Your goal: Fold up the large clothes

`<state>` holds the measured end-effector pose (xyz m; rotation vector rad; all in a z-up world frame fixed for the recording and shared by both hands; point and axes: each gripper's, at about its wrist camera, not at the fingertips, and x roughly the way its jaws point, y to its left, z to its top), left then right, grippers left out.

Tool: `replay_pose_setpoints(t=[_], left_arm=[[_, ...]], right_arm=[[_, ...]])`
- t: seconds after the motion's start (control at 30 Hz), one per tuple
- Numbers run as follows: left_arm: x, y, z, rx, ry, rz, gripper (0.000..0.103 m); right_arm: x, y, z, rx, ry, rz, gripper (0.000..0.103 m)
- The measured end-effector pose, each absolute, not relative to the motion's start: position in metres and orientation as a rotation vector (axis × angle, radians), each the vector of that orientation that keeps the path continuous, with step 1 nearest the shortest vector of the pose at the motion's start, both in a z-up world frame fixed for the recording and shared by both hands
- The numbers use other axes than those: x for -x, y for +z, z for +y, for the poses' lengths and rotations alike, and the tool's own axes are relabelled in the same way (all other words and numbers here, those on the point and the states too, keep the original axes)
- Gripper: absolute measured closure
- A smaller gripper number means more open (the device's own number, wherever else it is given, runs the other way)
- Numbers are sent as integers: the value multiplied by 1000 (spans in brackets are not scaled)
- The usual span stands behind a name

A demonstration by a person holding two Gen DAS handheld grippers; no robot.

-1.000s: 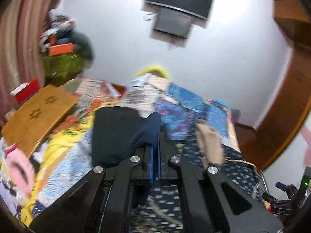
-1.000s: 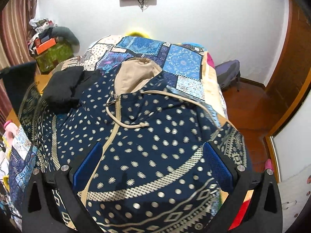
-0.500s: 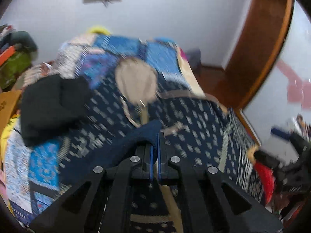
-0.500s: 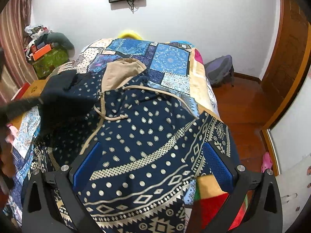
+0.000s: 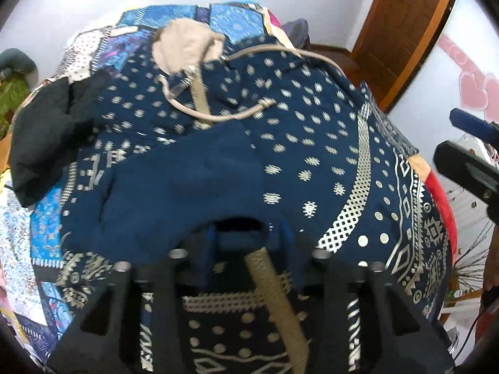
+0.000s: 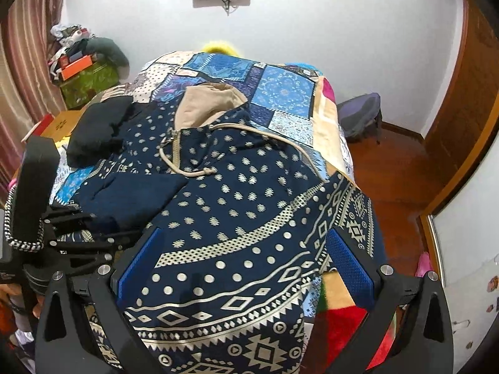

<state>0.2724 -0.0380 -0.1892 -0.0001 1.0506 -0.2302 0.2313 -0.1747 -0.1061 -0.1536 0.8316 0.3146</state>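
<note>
A large navy hoodie [image 6: 249,205] with a white printed pattern, tan hood and drawstring lies spread on a patchwork bed; it also shows in the left wrist view [image 5: 312,143]. Its left sleeve [image 5: 187,180] is folded across the chest, plain navy inside showing. My left gripper [image 5: 248,243] hovers at the sleeve's end with its jaws partly apart and the cloth draped over the fingertips. My right gripper [image 6: 246,258] is open and empty above the hoodie's lower right part.
A black garment [image 6: 96,131] lies left of the hoodie on the patchwork bedspread [image 6: 280,90]. A wooden board and boxes [image 6: 84,71] stand at the far left. A purple backpack [image 6: 361,118] sits on the wooden floor at the right.
My left gripper carried the sleeve rightward over the hoodie's chest, lowered it, and its jaws have parted. My right gripper stayed open and shifted slightly over the hoodie's lower right.
</note>
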Motion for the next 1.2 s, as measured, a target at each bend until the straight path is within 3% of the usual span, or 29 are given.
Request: replay_pose_setpoints(t=[0.23, 0.4, 0.5, 0.97, 1.2], left_arm=[[-257, -144, 8, -25, -121, 917, 38], [-244, -114, 66, -1, -10, 826, 31], [-236, -107, 102, 21, 56, 795, 20], [-207, -150, 210, 92, 201, 895, 17], [-208, -196, 215, 175, 146, 1000, 17]], right_arm=[[-231, -92, -148, 172, 354, 800, 0], [-235, -84, -113, 204, 405, 781, 0], [-236, -84, -87, 231, 453, 782, 0], [-239, -138, 43, 425, 649, 899, 3], [-246, -183, 89, 520, 711, 1016, 33]])
